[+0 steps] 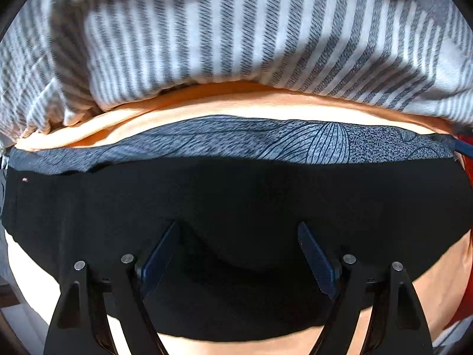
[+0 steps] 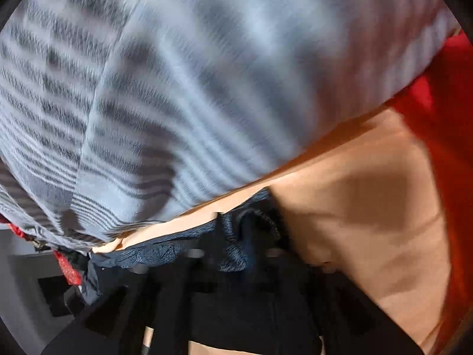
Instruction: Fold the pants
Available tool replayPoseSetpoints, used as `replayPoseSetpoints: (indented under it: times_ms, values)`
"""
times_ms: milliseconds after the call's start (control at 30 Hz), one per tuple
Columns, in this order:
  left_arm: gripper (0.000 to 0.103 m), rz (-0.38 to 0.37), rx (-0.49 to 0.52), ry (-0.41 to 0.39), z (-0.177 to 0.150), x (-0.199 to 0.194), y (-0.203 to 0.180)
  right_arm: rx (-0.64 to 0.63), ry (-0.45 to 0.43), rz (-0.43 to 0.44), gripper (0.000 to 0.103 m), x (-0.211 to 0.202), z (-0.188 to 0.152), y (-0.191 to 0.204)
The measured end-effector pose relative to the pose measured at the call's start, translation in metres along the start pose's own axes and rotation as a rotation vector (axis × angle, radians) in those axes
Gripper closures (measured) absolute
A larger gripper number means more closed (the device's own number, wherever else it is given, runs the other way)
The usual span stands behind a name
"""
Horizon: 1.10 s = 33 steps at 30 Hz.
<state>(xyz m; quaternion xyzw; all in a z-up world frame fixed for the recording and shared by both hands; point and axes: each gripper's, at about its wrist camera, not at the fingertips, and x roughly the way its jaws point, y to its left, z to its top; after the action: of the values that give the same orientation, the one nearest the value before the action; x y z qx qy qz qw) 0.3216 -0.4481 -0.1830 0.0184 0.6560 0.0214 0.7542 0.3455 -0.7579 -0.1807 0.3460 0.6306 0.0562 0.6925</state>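
Covering peach sheet, black pants, striped bedding behind

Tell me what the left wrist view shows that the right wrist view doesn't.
Left wrist only: the left tongs sharp and open over the black pants.
Right wrist only: a red cloth at the right edge; the right tongs there are too blurred to judge.
Both: the striped fabric, the orange sheet and the blue patterned garment.

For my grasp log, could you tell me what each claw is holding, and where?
The left claw is open over the black pants, holding nothing. The right claw's view is too blurred to tell.
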Motion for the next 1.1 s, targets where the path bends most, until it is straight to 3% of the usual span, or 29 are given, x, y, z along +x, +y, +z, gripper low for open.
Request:
replayPoseSetpoints:
  times_ms: [33,133,233,367,467,500,533,567,600,733,900,1033,1100]
  values:
    - [0.020,0.004,0.009,-0.002,0.004,0.002,-0.004,0.001,-0.029,-0.003,0.039,-0.010,0.000,-0.001]
    - [0.020,0.014,0.026,-0.005,0.013,0.004,-0.016,0.003,-0.097,0.026,0.039,-0.038,-0.004,0.000]
    - [0.020,0.024,0.026,-0.003,0.019,0.003,-0.028,-0.001,-0.088,0.018,0.047,-0.054,-0.024,-0.001]
    - [0.019,0.051,0.035,-0.016,0.024,0.003,-0.039,-0.113,-0.041,-0.065,0.047,-0.042,-0.031,0.005]
    - [0.019,0.062,0.044,-0.017,0.023,-0.007,-0.050,-0.140,-0.015,-0.056,0.047,-0.024,-0.020,0.005]
    - [0.019,0.054,0.044,-0.020,0.022,-0.011,-0.054,-0.144,-0.013,-0.059,0.056,-0.018,-0.014,0.005]
    - [0.019,0.040,0.046,-0.031,0.022,-0.017,-0.058,-0.151,0.000,-0.050,0.091,-0.012,-0.011,0.005]
    - [0.019,0.029,0.053,-0.043,0.022,-0.022,-0.063,-0.158,0.033,-0.044,0.095,-0.004,-0.009,0.005]
    - [0.019,0.019,0.064,-0.053,0.023,-0.024,-0.071,-0.167,0.052,-0.056,0.095,0.001,-0.011,0.006]
    - [0.019,0.035,0.120,-0.063,0.029,-0.019,-0.103,-0.248,-0.018,-0.185,0.094,-0.003,-0.007,0.015]
    - [0.019,0.007,0.067,-0.054,0.037,-0.017,-0.113,-0.094,-0.050,-0.150,0.084,-0.019,0.001,-0.011]
    - [0.019,0.025,0.115,-0.060,0.045,-0.011,-0.131,-0.147,-0.105,-0.129,0.084,-0.058,-0.030,0.000]
    - [0.014,0.027,0.107,-0.064,0.047,-0.004,-0.137,-0.187,-0.070,-0.126,0.084,-0.059,-0.053,0.007]
